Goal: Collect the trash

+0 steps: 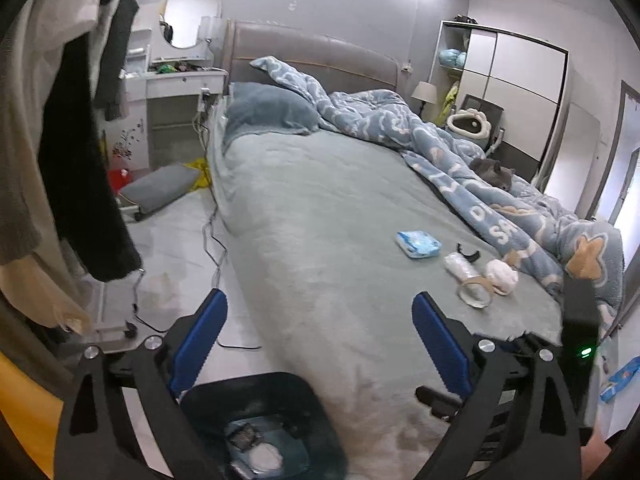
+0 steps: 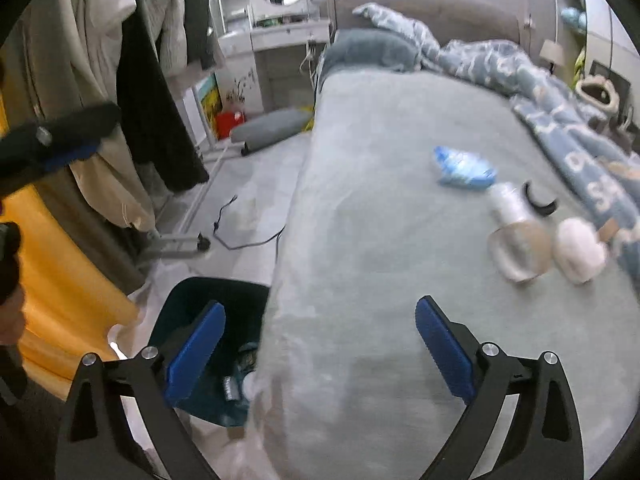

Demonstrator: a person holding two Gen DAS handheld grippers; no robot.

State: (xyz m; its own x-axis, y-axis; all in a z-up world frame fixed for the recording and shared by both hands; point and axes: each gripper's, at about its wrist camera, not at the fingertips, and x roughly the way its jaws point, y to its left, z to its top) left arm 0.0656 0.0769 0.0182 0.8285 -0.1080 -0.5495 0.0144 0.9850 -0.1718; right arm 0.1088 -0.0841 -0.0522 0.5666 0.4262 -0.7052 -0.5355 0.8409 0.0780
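Both the left gripper (image 1: 320, 320) and the right gripper (image 2: 320, 332) stand wide apart, holding nothing, above the bed's (image 1: 320, 200) near edge. The dark bin (image 2: 208, 304) sits below on the floor. Trash lies on the bed: a blue packet (image 2: 464, 168), clear cup (image 2: 516, 240) and white wad (image 2: 576, 252).

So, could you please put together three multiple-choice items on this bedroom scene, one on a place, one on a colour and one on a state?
1. Where does the dark bin stand?
A. on the floor beside the bed
B. on the bed
C. on the dressing table

2. What colour is the flat packet on the bed sheet?
A. red
B. light blue
C. black

3. How is the right gripper?
A. shut on a cup
B. shut on nothing
C. open, holding nothing

Answers: 1 A, it sits on the tiles at the bed's edge; 2 B, its wrapper is pale blue; 3 C, its blue pads stand wide apart.
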